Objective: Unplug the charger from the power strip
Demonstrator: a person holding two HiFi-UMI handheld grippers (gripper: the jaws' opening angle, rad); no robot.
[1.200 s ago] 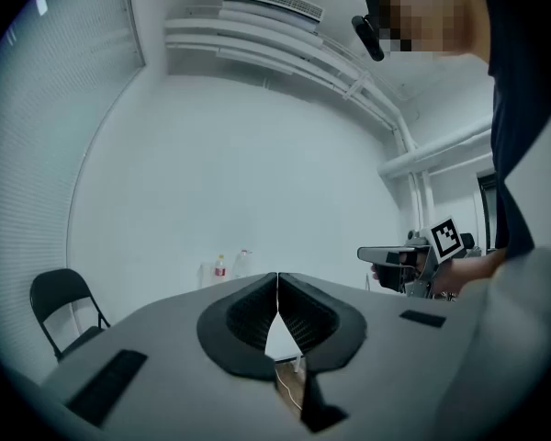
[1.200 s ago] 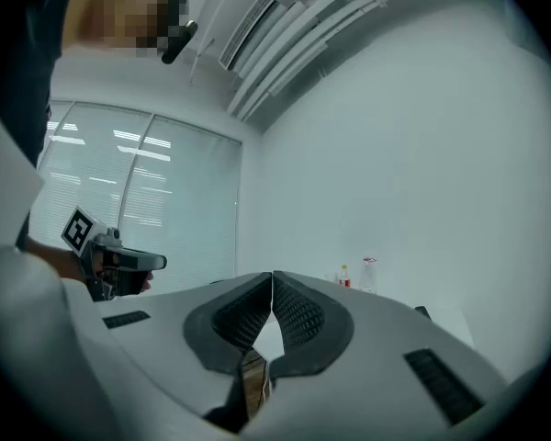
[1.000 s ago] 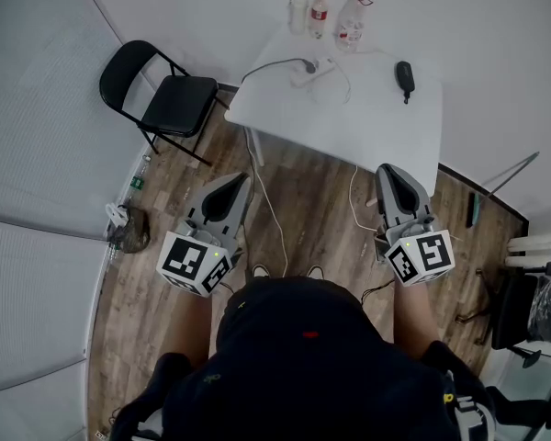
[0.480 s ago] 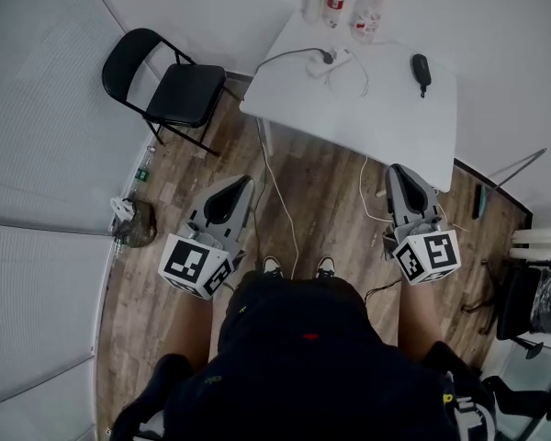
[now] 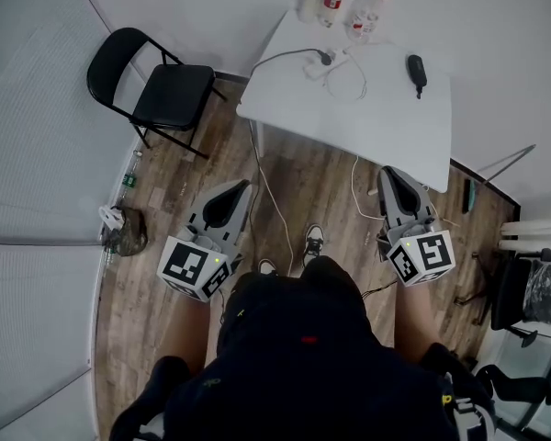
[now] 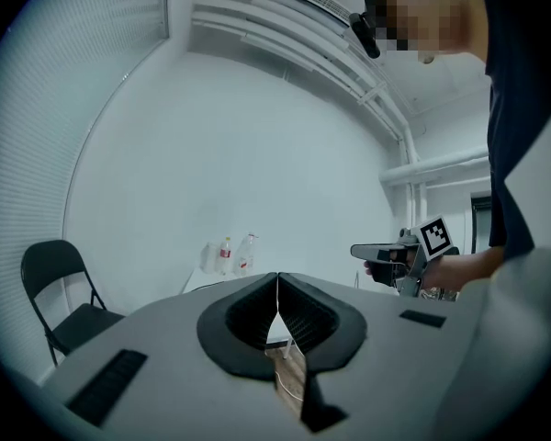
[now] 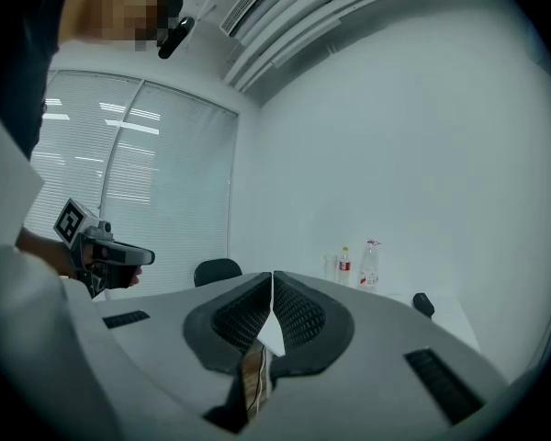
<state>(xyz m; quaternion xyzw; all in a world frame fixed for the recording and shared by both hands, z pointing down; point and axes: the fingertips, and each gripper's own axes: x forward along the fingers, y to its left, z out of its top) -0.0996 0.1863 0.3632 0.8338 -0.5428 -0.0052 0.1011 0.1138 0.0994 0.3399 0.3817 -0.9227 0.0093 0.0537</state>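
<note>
Head view: power strip (image 5: 320,65), charger indistinct on it, lies by the tabletop's (image 5: 386,108) far edge; left hand-held gripper (image 5: 239,187) and right hand-held gripper (image 5: 387,171) are well short of it.
Left gripper view: jaws together, empty, since nothing is within reach.
Right gripper view: jaws together, empty, aimed at the tabletop.

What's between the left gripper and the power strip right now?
In the head view: wood floor crossed by a trailing white cable, then bare table up to the power strip.
</note>
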